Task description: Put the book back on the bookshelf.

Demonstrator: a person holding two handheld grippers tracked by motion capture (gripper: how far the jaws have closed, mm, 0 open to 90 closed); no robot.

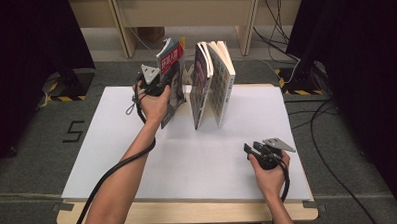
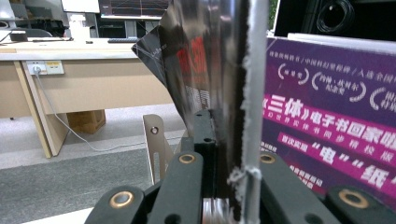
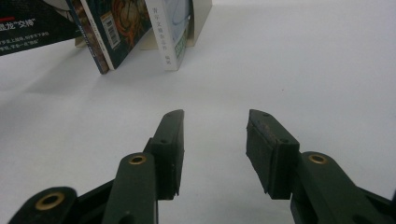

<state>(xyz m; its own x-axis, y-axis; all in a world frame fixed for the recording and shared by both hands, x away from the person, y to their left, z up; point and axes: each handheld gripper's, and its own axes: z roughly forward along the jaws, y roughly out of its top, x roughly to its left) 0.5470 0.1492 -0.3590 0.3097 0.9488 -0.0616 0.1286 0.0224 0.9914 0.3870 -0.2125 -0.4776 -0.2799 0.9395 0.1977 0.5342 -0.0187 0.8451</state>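
Observation:
A thin book with a red and grey cover (image 1: pixel 171 68) is held tilted above the white table (image 1: pixel 137 144) at the back left. My left gripper (image 1: pixel 165 90) is shut on its lower edge. In the left gripper view the jaws (image 2: pixel 224 126) clamp the dark cover with red characters (image 2: pixel 201 70), and the right jaw is mostly hidden behind it. Just to its right two more books (image 1: pixel 201 84) (image 1: pixel 223 81) stand leaning together. My right gripper (image 1: pixel 252 148) rests low at the front right, open, with nothing between its jaws (image 3: pixel 215 119).
A purple book cover (image 2: pixel 327 121) stands close on the right in the left gripper view, and a pale metal bookend (image 2: pixel 156 142) rises behind the jaws. The standing books (image 3: pixel 116 32) (image 3: pixel 175 32) lie far ahead of the right gripper. Desks and cables lie beyond the table.

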